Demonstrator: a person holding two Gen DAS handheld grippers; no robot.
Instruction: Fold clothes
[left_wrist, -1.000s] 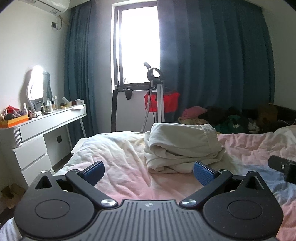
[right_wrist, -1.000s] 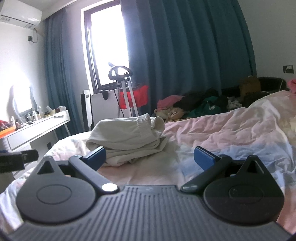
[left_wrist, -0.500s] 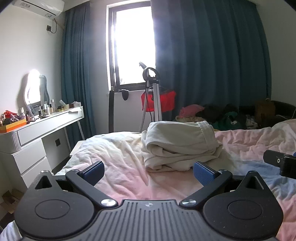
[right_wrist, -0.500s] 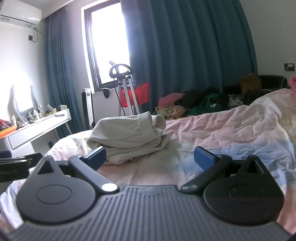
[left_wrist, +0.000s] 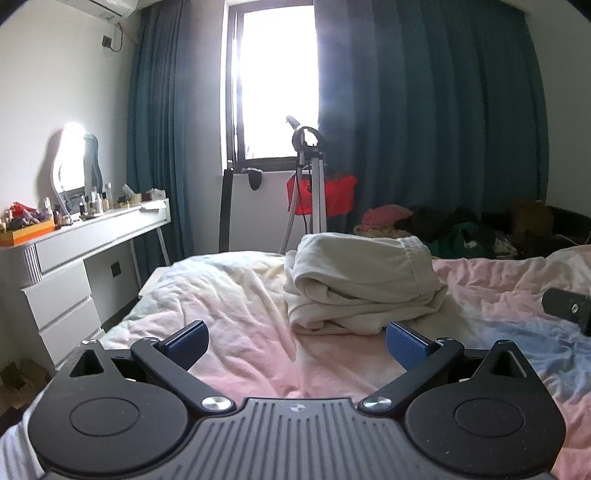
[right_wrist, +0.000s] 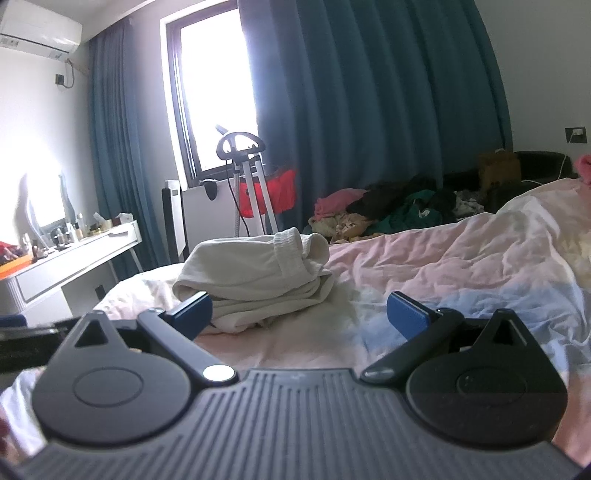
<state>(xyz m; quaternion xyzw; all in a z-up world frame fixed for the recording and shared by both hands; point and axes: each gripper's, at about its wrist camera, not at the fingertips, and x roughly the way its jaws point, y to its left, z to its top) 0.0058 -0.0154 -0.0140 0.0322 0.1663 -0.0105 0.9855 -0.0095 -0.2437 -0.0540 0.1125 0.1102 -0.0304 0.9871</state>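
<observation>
A cream garment (left_wrist: 360, 284) lies folded in a thick bundle on the pink and white bed cover (left_wrist: 229, 310). In the right wrist view the same folded garment (right_wrist: 255, 273) sits ahead and left of centre. My left gripper (left_wrist: 295, 341) hovers low over the cover, just short of the bundle, open with nothing between its blue pads. My right gripper (right_wrist: 299, 314) is also open and empty, its left pad (right_wrist: 192, 312) close to the bundle's near edge. A black part of the right gripper (left_wrist: 567, 308) shows at the right edge of the left wrist view.
A heap of loose clothes (right_wrist: 399, 214) lies at the far side of the bed under the blue curtain. A white dressing table (left_wrist: 74, 251) with bottles and a lit mirror stands left. A garment steamer stand (left_wrist: 310, 184) with a red bag is by the window.
Both grippers have drifted slightly, so the folded bundle sits a little differently in each view. The jaws stay open and the garment has not moved.
</observation>
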